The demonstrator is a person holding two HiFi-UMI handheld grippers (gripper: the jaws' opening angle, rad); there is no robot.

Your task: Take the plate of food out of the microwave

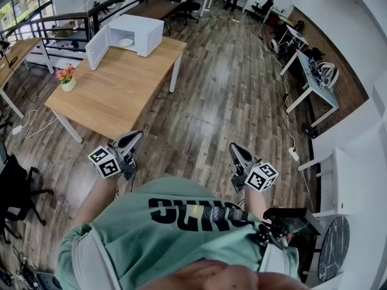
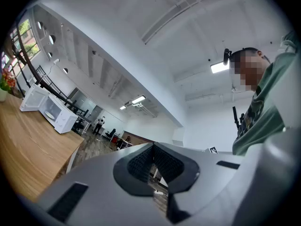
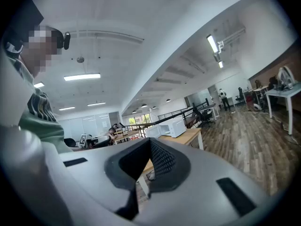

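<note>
Left gripper [image 1: 134, 138] and right gripper [image 1: 236, 150] are hanging at waist level, jaws pressed together, empty - well apart from the microwave [image 1: 138, 34], which is standing door-open with the plate [image 1: 125, 41] inside.

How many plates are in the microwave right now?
1: a white plate lies inside the open microwave at the far end of the wooden table. From this distance, anything deeper in the cavity could be hidden.
</note>
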